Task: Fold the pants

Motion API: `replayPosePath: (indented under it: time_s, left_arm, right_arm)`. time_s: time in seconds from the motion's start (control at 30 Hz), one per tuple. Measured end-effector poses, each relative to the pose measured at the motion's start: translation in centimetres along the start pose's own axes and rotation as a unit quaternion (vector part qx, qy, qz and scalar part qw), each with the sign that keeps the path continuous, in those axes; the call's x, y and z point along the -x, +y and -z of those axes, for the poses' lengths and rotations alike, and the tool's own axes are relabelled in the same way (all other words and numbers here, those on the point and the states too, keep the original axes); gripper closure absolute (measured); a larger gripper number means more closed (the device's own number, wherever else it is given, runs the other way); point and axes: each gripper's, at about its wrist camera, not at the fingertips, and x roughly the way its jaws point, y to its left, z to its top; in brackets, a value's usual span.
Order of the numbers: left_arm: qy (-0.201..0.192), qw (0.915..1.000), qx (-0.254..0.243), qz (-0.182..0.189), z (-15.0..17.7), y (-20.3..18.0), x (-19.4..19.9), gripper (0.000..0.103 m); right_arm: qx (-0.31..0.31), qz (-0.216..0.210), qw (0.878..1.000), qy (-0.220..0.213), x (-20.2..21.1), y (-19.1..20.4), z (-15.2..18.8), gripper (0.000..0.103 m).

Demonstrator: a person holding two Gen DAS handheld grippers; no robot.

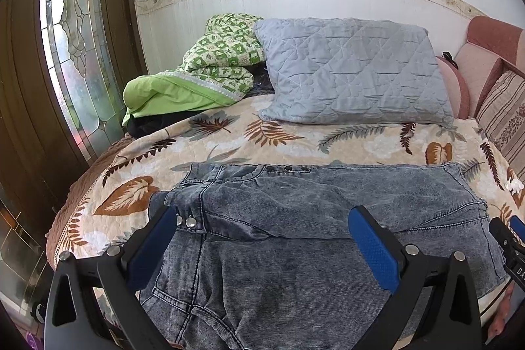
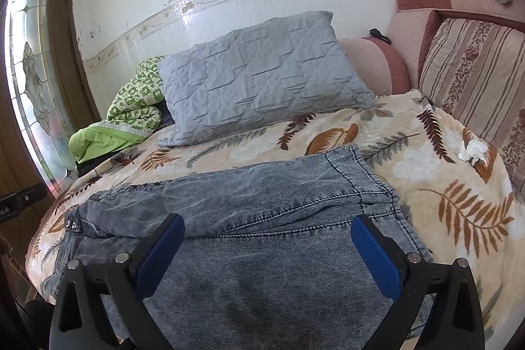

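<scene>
Now jeans (image 1: pixel 295 218) on bed, beneath both spread tongs (image 1: pixel 262 238).

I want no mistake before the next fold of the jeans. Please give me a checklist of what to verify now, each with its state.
1. Left gripper open, holding nothing: ok.
2. Right gripper open, holding nothing: ok.
3. Jeans lie on the blanket, already folded over once: ok.
4. Jeans smooth: not ok, wrinkles show near the waistband.
5. Pillow apart from the jeans: ok.
6. Tissue apart from the jeans: ok.
</scene>
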Motion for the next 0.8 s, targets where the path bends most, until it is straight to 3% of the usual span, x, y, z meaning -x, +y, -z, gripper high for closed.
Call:
replayPosePath:
  time_s: [0.47,0.63,0.8]
  left_arm:
    - [0.016,0.9998,-0.007,-0.008,0.0,0.1,-2.9,0.000]
    - [0.066,0.9976,-0.022,0.001,-1.2,1.0,-6.7,0.000]
    - [0.130,0.9914,-0.013,-0.004,-4.0,4.3,-12.6,0.000]
  right_arm:
    - [0.007,0.005,1.000,0.021,-1.8,-0.2,-0.4,0.001]
    - [-0.003,0.036,0.999,0.022,-3.8,-2.4,-3.6,0.001]
    - [-0.040,0.091,0.994,0.043,-8.4,-8.0,-8.5,0.001]
